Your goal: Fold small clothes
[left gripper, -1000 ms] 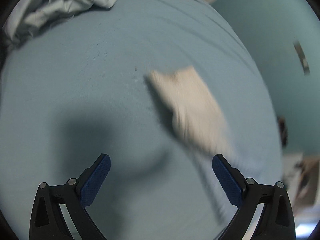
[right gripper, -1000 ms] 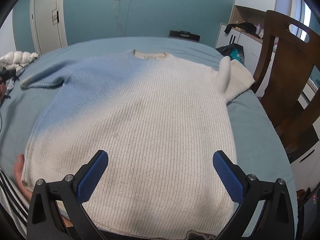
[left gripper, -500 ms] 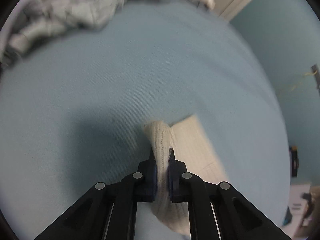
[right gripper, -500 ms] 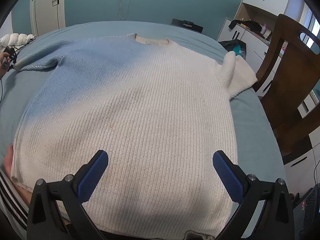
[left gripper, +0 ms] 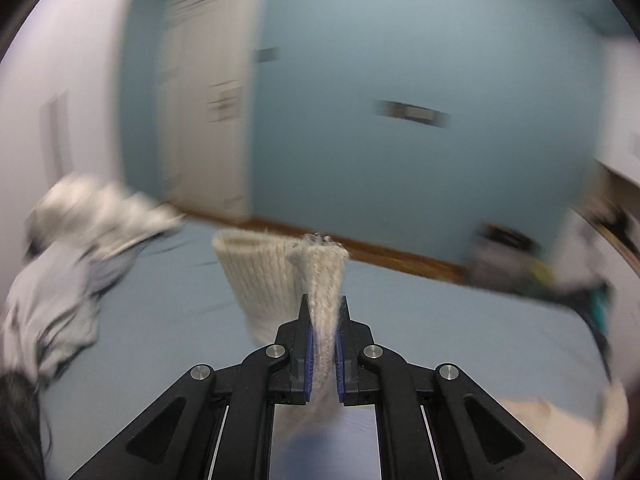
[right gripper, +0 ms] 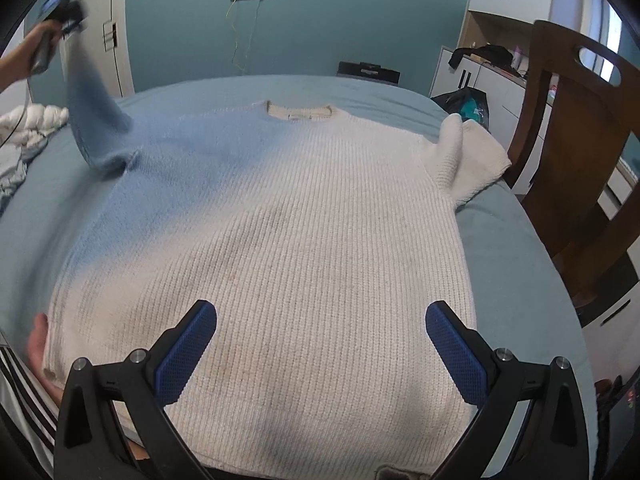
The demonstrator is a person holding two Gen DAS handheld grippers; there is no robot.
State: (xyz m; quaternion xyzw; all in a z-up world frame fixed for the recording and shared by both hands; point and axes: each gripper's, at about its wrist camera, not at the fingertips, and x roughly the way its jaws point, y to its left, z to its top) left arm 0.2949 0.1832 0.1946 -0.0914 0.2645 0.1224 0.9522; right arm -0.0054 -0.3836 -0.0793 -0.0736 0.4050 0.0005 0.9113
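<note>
The sweater (right gripper: 280, 248) was spread flat on the bed (right gripper: 520, 248), neckline at the far side, hem at the near edge. Its left sleeve (right gripper: 92, 120) was lifted off the bed, clamped between the pads of the left hand-held gripper (left gripper: 322, 344). The right sleeve (right gripper: 468, 156) was folded at the bed's right edge, beside the chair (right gripper: 580, 152). Crumpled bedding (right gripper: 24, 132) was piled at the far left. The right hand-held gripper (right gripper: 320, 344) was held spread above the hem.

- Wooden chair (right gripper: 576, 160) at 3 o'clock, just beside the bed (right gripper: 508, 248).
- White cabinets (right gripper: 492, 80) at 2 o'clock.
- Crumpled bedding (right gripper: 24, 128) at 9 o'clock.
- White door (left gripper: 208, 108) at 11 o'clock, blurred.
- Teal wall (right gripper: 320, 20) at 12 o'clock.
</note>
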